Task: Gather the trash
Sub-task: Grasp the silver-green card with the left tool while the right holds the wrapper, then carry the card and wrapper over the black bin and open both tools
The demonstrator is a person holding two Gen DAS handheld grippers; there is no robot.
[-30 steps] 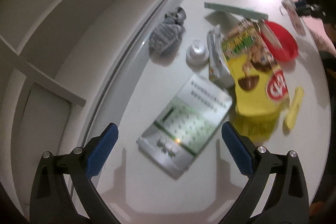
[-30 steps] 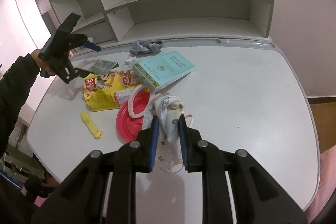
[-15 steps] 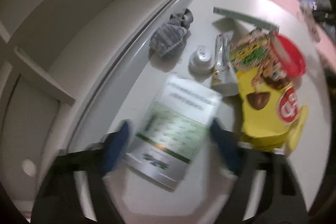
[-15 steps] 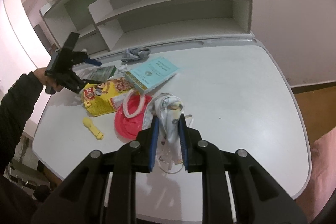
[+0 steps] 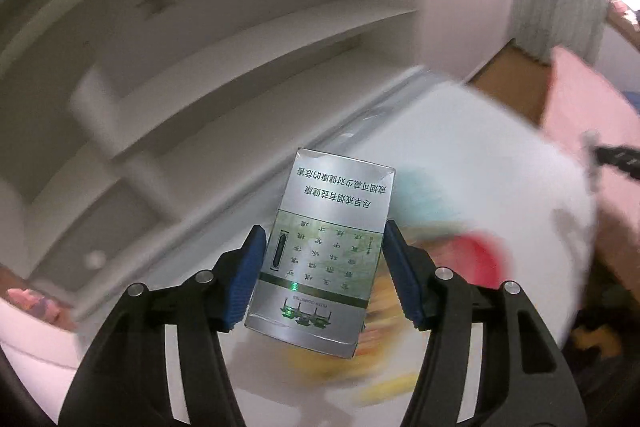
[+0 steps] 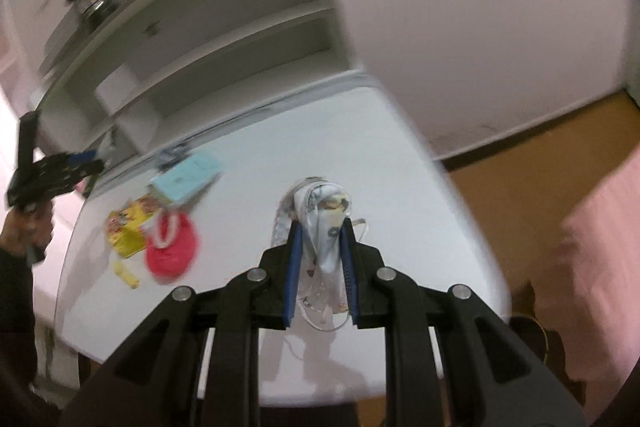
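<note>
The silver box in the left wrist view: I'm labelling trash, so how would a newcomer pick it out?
Look in front of the white shelf unit. The left gripper is closing on a flat silver box lifted off the table. Only it has a shiny face with green printed characters.

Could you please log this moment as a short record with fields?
left tongs: closing, silver cigarette pack between the pads, lifted off the table
right tongs: shut on a crumpled printed face mask
left on white table: red lid, yellow snack bag, teal booklet
background: white shelving
</note>
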